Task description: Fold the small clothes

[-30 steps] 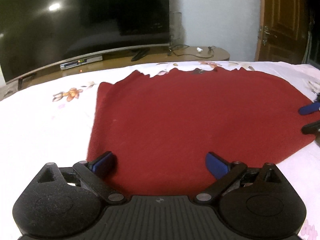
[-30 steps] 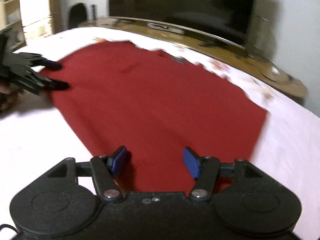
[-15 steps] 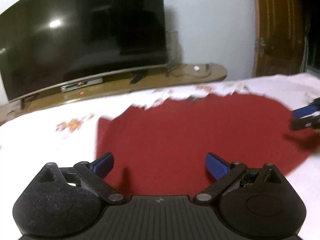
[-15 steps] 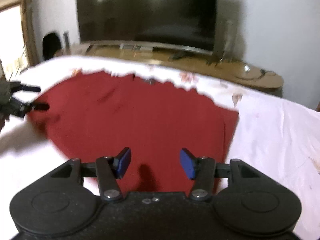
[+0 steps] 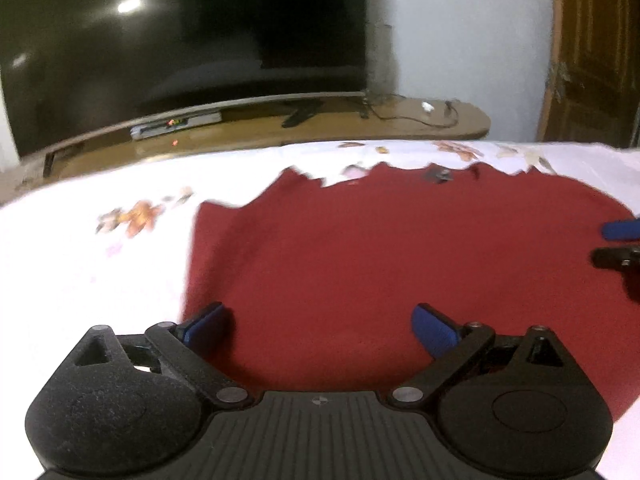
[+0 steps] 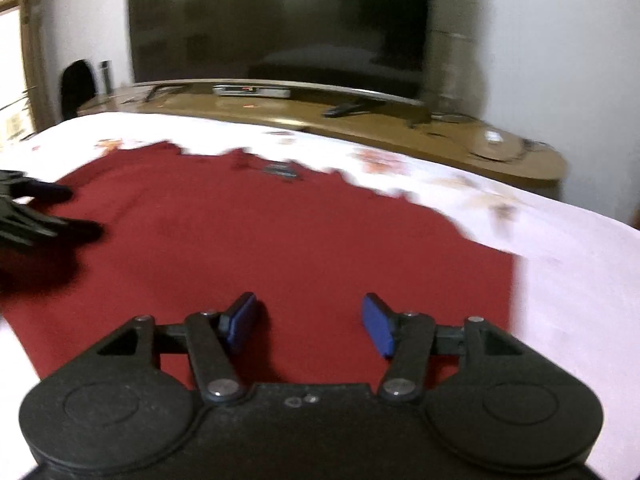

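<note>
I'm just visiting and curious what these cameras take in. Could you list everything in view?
Garment: one, dark red, spread flat on the sheet.
Bed sheet: one, white with floral print, under the garment.
Television: one, black, behind the bed.
TV stand: one, brown wood, under the television.
Set-top box: one, silver, on the stand.
Door: one, brown, far right.
Left gripper: black with blue pads, open above the garment.
Right gripper: same, jaws opening, nothing between.

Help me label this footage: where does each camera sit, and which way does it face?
Left wrist: on the left claw, facing the red cloth and TV; the right claw shows at right.
Right wrist: on the right claw, jaws opening, nothing between; the left claw shows at left.
Shared: cloth, TV, bed sheet.
</note>
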Motion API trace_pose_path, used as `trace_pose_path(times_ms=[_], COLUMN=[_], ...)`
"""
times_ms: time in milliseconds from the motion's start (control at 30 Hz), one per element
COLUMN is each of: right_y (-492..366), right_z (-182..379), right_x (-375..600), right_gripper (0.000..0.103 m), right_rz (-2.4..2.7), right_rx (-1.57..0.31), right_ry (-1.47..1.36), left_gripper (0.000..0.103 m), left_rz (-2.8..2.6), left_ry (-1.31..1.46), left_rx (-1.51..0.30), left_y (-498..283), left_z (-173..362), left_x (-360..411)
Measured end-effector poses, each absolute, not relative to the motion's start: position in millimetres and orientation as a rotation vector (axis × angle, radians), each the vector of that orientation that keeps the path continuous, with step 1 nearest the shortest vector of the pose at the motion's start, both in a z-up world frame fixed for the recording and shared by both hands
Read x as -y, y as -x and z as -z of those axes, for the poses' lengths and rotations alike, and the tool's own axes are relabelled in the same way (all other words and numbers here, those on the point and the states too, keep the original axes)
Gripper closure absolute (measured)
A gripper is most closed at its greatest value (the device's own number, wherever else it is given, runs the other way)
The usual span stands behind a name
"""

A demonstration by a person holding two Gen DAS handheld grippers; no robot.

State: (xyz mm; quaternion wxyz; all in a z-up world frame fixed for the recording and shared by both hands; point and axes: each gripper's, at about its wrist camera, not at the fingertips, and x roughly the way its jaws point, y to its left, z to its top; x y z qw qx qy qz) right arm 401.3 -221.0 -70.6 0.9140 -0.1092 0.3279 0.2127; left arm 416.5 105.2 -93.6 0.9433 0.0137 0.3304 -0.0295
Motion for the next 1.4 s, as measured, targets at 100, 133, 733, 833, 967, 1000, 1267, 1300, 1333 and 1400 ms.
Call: trace_pose_path(times_ms=[100, 133, 733, 833, 967, 1000, 1267, 1300, 1333, 1400], right_y=[-400, -400, -394, -375, -353, -350, -347, -346, -346, -337], right_z=[70, 69, 56, 46, 51, 56, 72, 72, 70, 62], right_x=[242, 239, 224, 229, 234, 234, 247, 245, 244, 246], right_gripper=[0.046, 0.045, 0.042, 0.04, 0.039, 0.039, 0.036, 0.036, 0.036, 0.039], right_rz=[-0.441, -0.44, -0.358, -0.38, -0.483, -0.495, -0.461, -0.451, -0.438, -0.399], right_rx=[-0.676, -0.679, -0.694, -0.643, -0.652, -0.657, -0.688, -0.692, -0.697, -0.689], right_ry=[0.204, 0.223, 0.263, 0.254, 0.242, 0.265, 0.275, 0.275, 0.27, 0.237], left_gripper=[0.001, 0.0, 0.0, 0.0, 0.0, 0.0, 0.0, 0.0, 0.0, 0.0], left_rz=[0.044, 0.028, -0.038, 0.004, 0.011, 0.005, -0.053, -0.076, -0.101, -0.146], left_ry=[-0.036, -0.037, -0.045, -0.018, -0.068, -0.077, -0.04, -0.038, -0.025, 0.052], left_rx=[-0.67, -0.673, -0.68, -0.626, -0.657, -0.666, -0.673, -0.679, -0.69, -0.707], left_y=[-419, -421, -417, -394, -378, -375, -350, -344, -340, -327], left_z=[96, 96, 81, 74, 93, 100, 99, 98, 96, 94], left_x=[-102, -98, -87, -83, -76, -77, -98, -100, -103, -117])
